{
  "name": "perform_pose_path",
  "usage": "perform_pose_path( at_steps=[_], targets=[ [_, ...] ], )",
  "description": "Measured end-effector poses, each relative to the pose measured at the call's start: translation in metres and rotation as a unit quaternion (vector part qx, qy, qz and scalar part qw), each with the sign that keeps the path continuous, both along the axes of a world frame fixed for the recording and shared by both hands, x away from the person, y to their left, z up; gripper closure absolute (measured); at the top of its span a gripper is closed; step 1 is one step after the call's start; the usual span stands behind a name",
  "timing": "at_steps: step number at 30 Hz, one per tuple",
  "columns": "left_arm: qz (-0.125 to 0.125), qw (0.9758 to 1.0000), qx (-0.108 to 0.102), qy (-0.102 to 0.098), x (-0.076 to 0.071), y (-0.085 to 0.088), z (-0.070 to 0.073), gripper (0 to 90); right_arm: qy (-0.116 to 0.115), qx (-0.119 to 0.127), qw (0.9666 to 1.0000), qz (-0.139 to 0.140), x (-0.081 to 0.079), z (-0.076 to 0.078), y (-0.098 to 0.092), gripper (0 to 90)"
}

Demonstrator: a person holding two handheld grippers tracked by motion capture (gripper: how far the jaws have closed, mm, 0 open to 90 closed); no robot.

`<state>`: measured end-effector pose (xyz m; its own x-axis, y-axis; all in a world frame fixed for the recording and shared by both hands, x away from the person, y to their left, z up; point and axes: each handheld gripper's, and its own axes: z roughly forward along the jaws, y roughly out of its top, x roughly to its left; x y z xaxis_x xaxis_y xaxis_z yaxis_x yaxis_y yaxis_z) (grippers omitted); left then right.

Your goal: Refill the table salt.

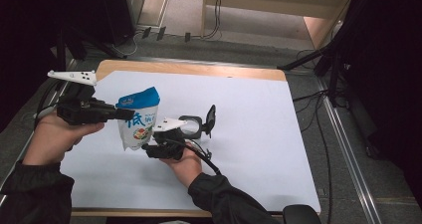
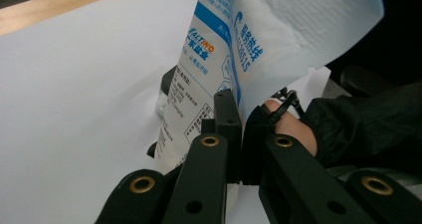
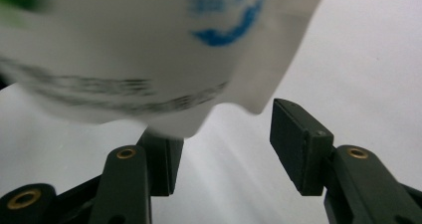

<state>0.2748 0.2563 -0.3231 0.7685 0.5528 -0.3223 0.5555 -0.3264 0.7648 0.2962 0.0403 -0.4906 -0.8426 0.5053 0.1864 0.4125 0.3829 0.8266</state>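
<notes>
A white-and-blue printed pouch (image 1: 140, 117) hangs upright above the white sheet (image 1: 259, 124). My left gripper (image 1: 125, 115) comes in from the left and is shut on the pouch's side edge. In the left gripper view the two pads (image 2: 228, 115) pinch the pouch (image 2: 209, 69) by its seam. My right gripper (image 1: 148, 148) is just below the pouch's bottom, with its jaws open. In the right gripper view the pouch's lower corner (image 3: 149, 50) hangs blurred over the gap of the right gripper (image 3: 226, 139), covering the top of the left pad, and the right pad (image 3: 298, 144) stands clear of it.
A clear container (image 1: 191, 126) with a raised black lid (image 1: 211, 118) stands on the sheet just right of the pouch. The sheet lies on a wooden table (image 1: 199, 68). Cables (image 1: 318, 134) and black stands (image 1: 333, 59) are on the floor to the right.
</notes>
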Motion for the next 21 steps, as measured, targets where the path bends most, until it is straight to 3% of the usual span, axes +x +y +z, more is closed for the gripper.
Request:
perform_pose_path(
  at_steps=[3, 8, 10, 14, 17, 21],
  targets=[
    [-0.003, 1.0000, -0.006, -0.001, 0.000, 0.001, 0.001, 90.0, -0.001, -0.003, 1.0000, -0.001, 0.001, -0.001, 0.000, 48.0],
    [0.009, 0.9998, 0.014, 0.003, 0.002, -0.002, -0.004, 90.0, -0.014, 0.002, 0.9999, 0.006, -0.004, 0.000, 0.001, 50.1],
    [0.006, 0.9999, 0.007, 0.009, 0.005, -0.001, -0.006, 90.0, -0.024, -0.005, 0.9997, 0.008, -0.007, 0.002, 0.002, 50.9],
    [0.007, 0.9999, 0.004, 0.012, 0.007, -0.001, -0.008, 90.0, -0.012, -0.001, 0.9996, 0.024, -0.007, 0.000, 0.001, 49.4],
    [0.004, 0.9999, -0.002, 0.013, 0.009, -0.003, -0.009, 90.0, -0.016, 0.001, 0.9993, 0.033, -0.009, 0.001, -0.001, 49.2],
    [-0.002, 0.9999, -0.001, 0.016, 0.013, -0.008, -0.012, 90.0, -0.039, -0.007, 0.9983, 0.044, -0.015, 0.001, -0.005, 46.4]
  ],
)
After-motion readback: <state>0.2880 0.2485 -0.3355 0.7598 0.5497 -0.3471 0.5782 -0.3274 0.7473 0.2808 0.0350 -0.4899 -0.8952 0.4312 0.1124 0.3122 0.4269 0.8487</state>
